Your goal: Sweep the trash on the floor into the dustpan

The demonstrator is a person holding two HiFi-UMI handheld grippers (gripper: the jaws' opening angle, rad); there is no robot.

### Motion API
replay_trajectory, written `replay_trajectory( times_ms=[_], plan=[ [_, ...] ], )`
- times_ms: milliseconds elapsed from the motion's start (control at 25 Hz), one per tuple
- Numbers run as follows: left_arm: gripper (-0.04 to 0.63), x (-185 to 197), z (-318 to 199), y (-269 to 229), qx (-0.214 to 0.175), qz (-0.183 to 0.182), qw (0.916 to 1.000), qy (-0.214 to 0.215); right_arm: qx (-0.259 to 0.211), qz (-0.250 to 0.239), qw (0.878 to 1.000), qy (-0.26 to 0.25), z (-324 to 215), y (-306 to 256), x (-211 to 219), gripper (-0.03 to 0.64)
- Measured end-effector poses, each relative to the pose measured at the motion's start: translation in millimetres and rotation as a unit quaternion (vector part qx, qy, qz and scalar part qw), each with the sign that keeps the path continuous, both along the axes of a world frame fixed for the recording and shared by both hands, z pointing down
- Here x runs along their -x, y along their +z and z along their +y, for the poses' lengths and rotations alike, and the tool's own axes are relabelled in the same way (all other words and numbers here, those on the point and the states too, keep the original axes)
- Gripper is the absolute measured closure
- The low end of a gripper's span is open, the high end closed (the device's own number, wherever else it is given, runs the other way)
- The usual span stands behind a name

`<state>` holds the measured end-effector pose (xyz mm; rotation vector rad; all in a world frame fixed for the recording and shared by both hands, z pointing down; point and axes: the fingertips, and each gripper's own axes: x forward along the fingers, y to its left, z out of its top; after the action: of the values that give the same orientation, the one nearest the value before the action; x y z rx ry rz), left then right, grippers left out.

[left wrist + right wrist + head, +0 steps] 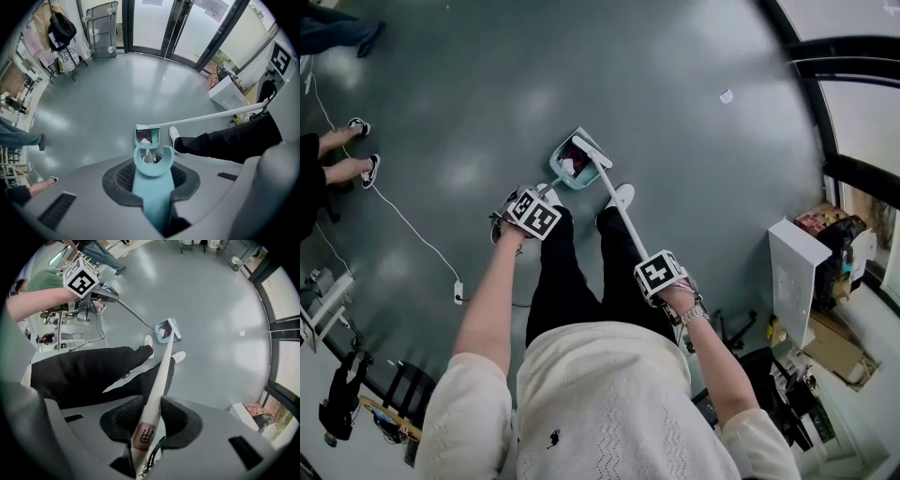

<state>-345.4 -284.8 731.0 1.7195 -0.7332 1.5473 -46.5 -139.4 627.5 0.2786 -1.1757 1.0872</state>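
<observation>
Trash, red and white bits, lies inside the teal dustpan in the head view. The pan sits on the grey floor just ahead of the person's white shoes. The broom head rests along the pan's far edge, and a white paper scrap lies well apart. The left gripper and right gripper flank the legs.

In the left gripper view, the jaws are clamped on the dustpan handle.

In the right gripper view, the jaws pinch the white broom handle, which slants down to the pan.
</observation>
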Motion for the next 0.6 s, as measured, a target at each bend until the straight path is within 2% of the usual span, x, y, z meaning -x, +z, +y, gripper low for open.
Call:
replay_trajectory(
  times_ms=[600],
  plan=[
    [0.503,7.0,-3.1,-0.3,-0.001,0.006,1.0,0.004,0.004,0.012,1.0,-0.007,4.7,-1.4,4.5,0.492]
  ],
)
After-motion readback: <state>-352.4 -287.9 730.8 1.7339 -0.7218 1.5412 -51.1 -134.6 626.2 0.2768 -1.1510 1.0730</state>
